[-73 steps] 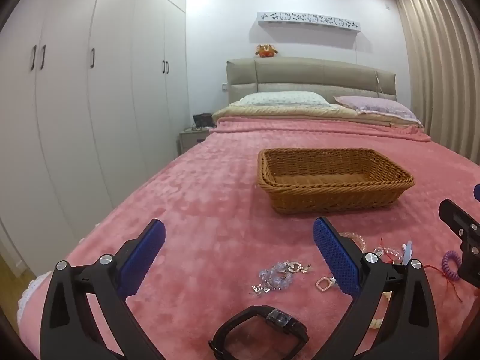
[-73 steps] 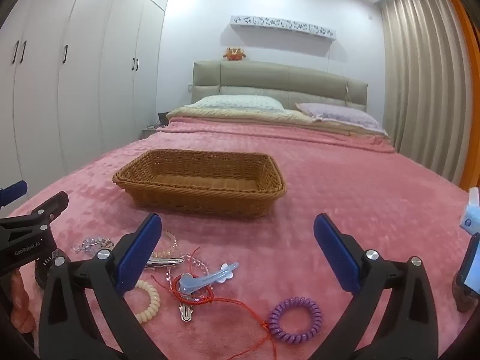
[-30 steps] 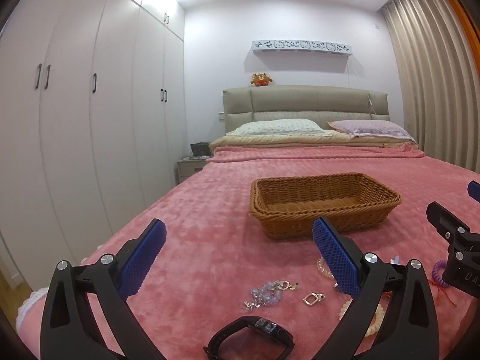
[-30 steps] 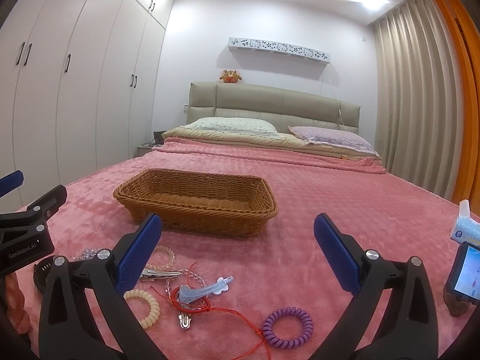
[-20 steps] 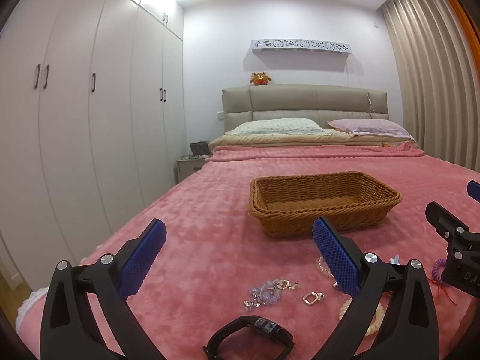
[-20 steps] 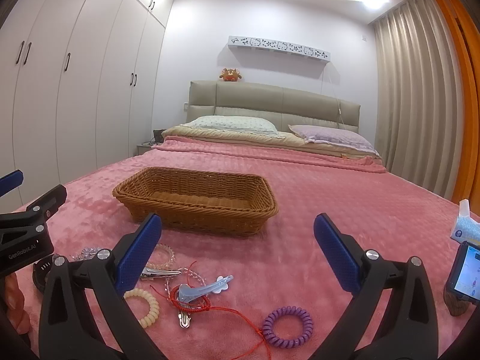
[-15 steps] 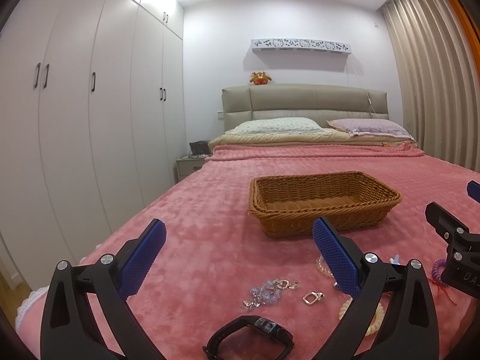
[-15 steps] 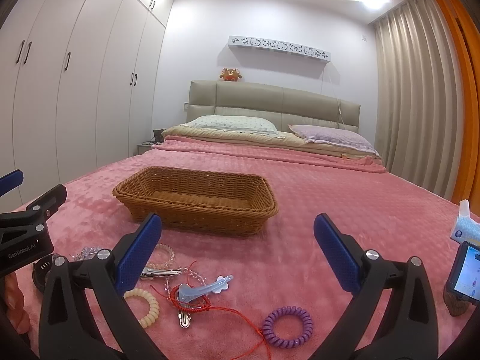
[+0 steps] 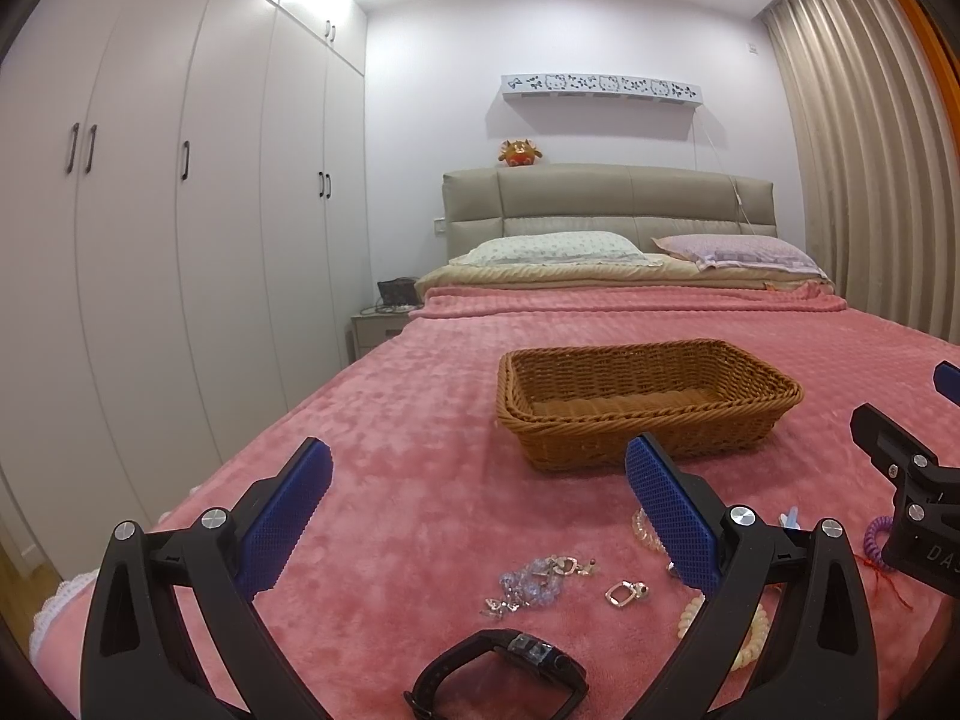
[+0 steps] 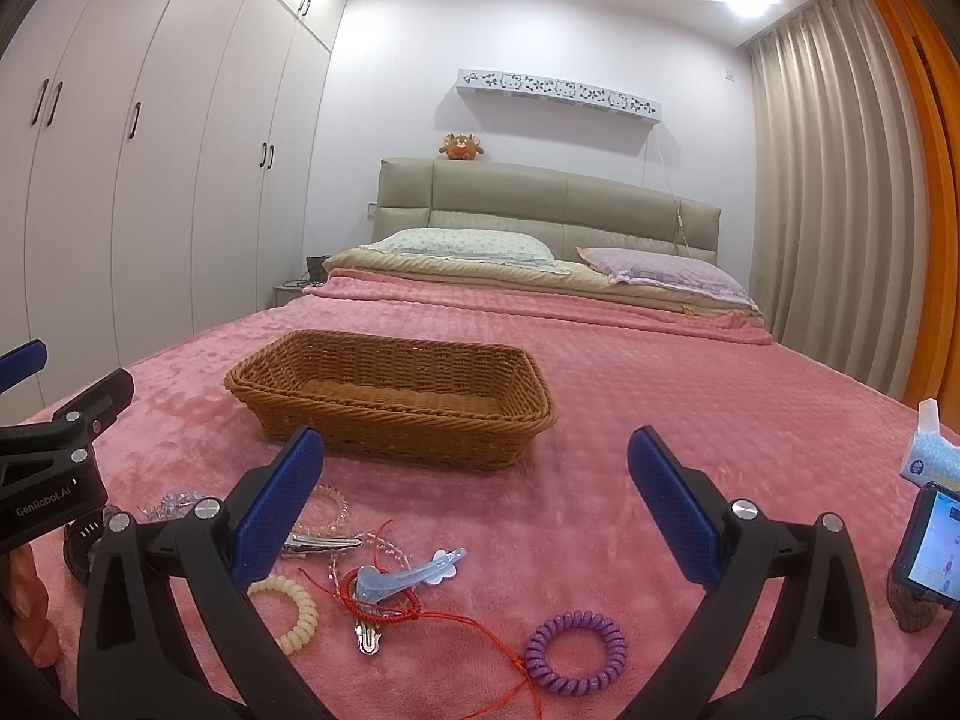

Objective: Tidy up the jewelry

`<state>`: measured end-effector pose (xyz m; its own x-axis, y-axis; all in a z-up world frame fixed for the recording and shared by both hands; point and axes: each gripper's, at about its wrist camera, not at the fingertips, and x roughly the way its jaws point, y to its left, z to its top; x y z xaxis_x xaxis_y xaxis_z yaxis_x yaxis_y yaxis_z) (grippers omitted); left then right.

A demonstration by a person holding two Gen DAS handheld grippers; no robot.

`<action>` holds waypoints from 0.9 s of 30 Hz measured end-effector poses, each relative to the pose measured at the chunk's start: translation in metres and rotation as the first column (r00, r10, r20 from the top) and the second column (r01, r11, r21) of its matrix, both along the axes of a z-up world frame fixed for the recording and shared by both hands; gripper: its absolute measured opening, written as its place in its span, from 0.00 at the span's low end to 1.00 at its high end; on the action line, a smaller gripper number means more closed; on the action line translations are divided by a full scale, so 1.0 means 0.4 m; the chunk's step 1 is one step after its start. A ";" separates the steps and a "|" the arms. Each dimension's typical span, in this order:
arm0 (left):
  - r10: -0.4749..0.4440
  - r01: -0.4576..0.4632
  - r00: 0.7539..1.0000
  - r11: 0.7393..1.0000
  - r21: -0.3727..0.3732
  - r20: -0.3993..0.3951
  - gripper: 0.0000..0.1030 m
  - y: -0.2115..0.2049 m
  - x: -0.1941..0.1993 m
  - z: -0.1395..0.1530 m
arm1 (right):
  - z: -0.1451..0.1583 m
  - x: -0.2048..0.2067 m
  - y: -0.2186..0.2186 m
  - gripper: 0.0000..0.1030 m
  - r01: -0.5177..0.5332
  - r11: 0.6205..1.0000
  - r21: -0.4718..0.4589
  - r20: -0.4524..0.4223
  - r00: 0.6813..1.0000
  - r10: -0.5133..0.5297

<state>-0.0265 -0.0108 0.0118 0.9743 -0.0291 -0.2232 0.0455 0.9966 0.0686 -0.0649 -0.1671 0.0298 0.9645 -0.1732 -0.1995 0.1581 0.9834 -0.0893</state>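
Left gripper [image 9: 477, 489]: jaws spread wide, nothing between them, held above the near edge of the blanket [image 9: 420, 420]. Right gripper [image 10: 474, 489]: likewise spread and empty.

Under the left gripper lie a black watch [image 9: 498, 675], a clear bead chain [image 9: 531, 585] and a small silver pendant [image 9: 627, 593]. Under the right gripper lie a cream coil tie [image 10: 291, 612], a blue clip [image 10: 414, 573] resting on a red cord [image 10: 456, 621], a silver clip [image 10: 318, 545] and a purple coil tie [image 10: 576, 651]. The basket [image 10: 390, 438] stands farther up the bed, apparently empty (its floor shows bare wicker).

Judged step: first pick, not yet begun.

- Start with a free-lying piece, e.g. the purple coil tie or the watch.
- Lower the pads until they straddle it, then close across its rim.
- Avoid the cord tangle first; it may drag neighbouring pieces.
- Release only once over the basket floor.
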 end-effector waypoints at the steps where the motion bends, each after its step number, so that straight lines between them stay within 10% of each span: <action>1: 0.000 0.000 1.000 1.000 0.000 0.000 0.93 0.000 -0.001 0.000 | -0.001 -0.001 0.000 0.94 0.001 1.000 -0.001 0.000 1.000 -0.001; 16: -0.045 0.041 0.995 0.998 -0.047 -0.090 0.93 0.030 0.032 0.004 | -0.010 0.017 -0.019 0.94 0.017 0.999 0.031 -0.045 0.999 -0.015; 27: -0.185 0.131 0.901 0.978 -0.160 -0.392 0.88 0.171 0.100 -0.008 | -0.031 0.032 -0.001 0.65 -0.044 0.997 0.058 -0.261 0.964 0.058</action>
<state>0.0136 0.0577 0.0086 0.7821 -0.2294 -0.5794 0.2001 0.9730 -0.1151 -0.0523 -0.1674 0.0173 0.8843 -0.1082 -0.4542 0.0856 0.9939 -0.0702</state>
